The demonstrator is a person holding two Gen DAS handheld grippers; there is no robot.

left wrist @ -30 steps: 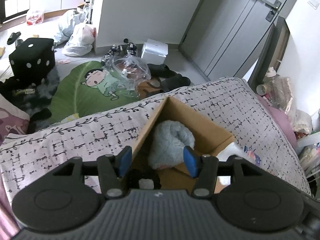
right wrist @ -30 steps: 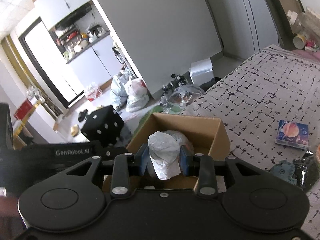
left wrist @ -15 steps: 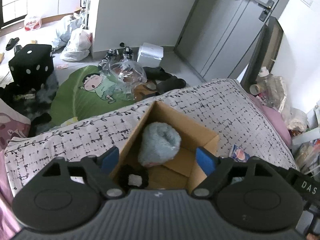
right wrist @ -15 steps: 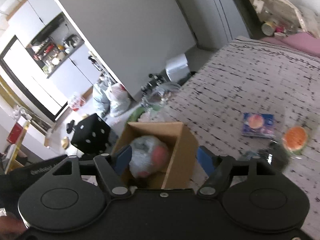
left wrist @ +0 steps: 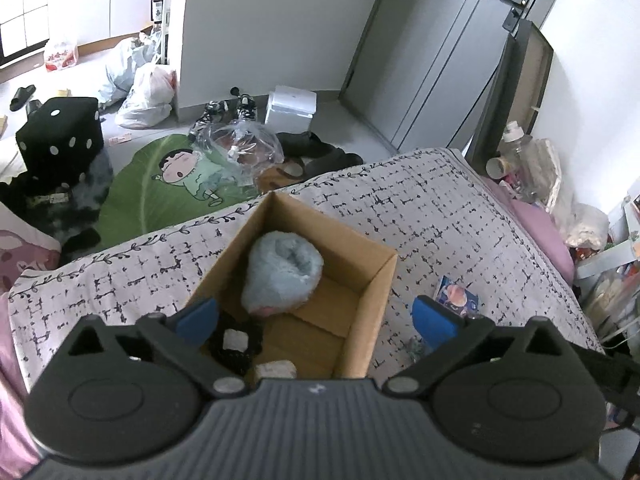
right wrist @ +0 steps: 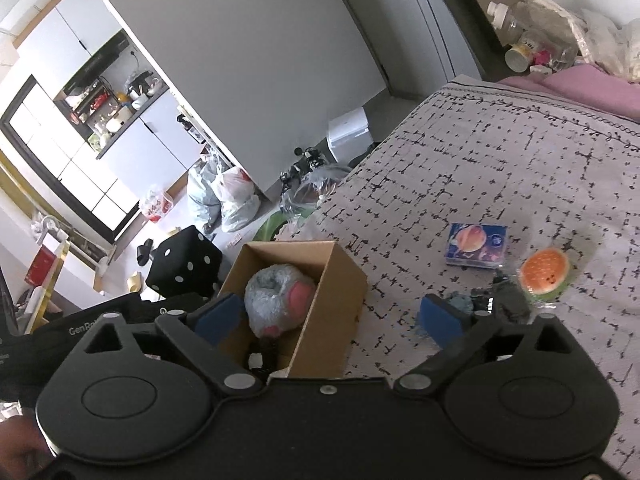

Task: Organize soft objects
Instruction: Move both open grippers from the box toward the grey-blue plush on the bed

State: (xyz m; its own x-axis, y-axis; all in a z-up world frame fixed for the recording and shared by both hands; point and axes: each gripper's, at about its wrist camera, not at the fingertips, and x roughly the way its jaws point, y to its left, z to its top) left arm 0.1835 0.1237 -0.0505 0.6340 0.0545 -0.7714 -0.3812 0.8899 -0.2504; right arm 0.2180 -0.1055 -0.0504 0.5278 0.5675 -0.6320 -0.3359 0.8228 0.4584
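An open cardboard box (left wrist: 372, 280) stands on the patterned bed cover (left wrist: 420, 216); it also shows in the right wrist view (right wrist: 340, 276). A fluffy light-blue slipper (left wrist: 282, 272) with a pink sole (right wrist: 276, 300) lies inside it, beside a black item (left wrist: 236, 344). My left gripper (left wrist: 316, 318) is open and empty above the box. My right gripper (right wrist: 332, 316) is open and empty over the box's right wall. On the cover to the right lie a tissue pack (right wrist: 476, 246), an orange round toy in plastic (right wrist: 544, 272) and a dark blue-grey soft item (right wrist: 492, 304).
The bed edge drops to a floor with a green cartoon mat (left wrist: 168, 184), a black dice stool (left wrist: 60, 136), plastic bags (left wrist: 148, 96) and shoes. A pink pillow (right wrist: 576, 88) and bottles lie at the bed's far right.
Both grippers opened and drew up and back from the box. The right gripper let go of the slipper, which now lies in the box, and swung right towards the loose items.
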